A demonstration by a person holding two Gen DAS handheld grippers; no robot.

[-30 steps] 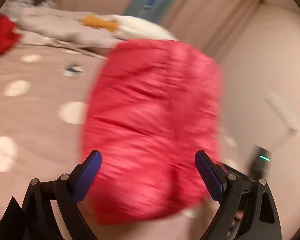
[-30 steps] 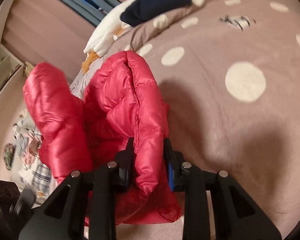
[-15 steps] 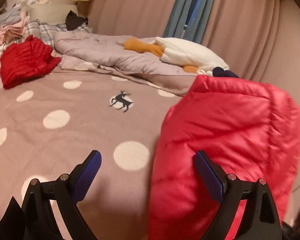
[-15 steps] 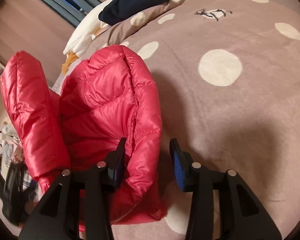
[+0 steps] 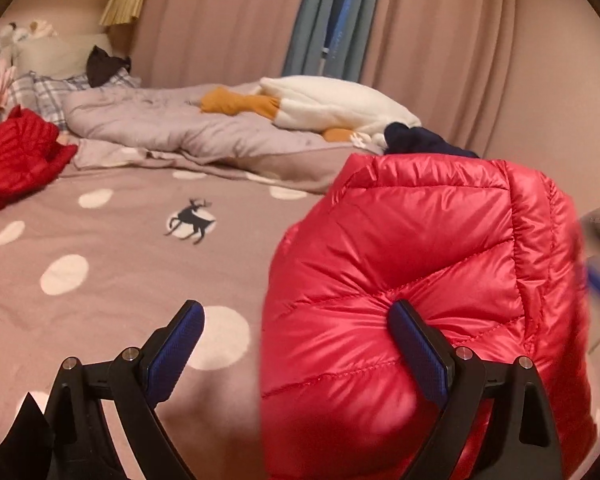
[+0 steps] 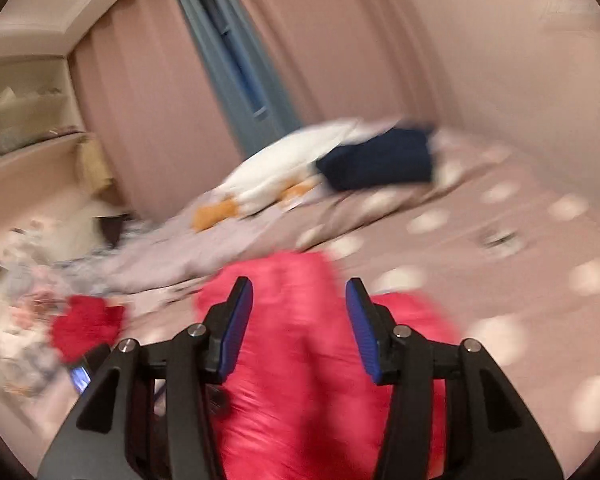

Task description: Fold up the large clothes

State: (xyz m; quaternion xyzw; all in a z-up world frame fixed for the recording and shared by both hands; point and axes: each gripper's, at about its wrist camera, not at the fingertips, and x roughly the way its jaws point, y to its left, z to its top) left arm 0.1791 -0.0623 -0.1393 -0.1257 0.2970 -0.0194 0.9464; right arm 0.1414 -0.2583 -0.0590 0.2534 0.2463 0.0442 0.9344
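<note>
A shiny red puffer jacket point(image 5: 428, 280) lies bunched on the polka-dot bedspread point(image 5: 100, 240), at the right of the left wrist view. My left gripper point(image 5: 296, 328) is open; its right finger point(image 5: 416, 344) presses against the jacket's side and nothing is between the jaws. In the blurred right wrist view the same jacket point(image 6: 300, 360) lies below my right gripper point(image 6: 300, 312), which is open and empty above it.
A second red garment point(image 5: 16, 160) lies at the far left of the bed. A grey duvet point(image 5: 172, 124), a white and orange plush goose point(image 5: 332, 108) and a navy folded garment point(image 6: 380, 160) lie at the back. Curtains hang behind.
My right gripper has opened, let go of the jacket and lifted, tilting up toward the room. The jacket has settled on the bed. The left view has shifted so the jacket sits further right.
</note>
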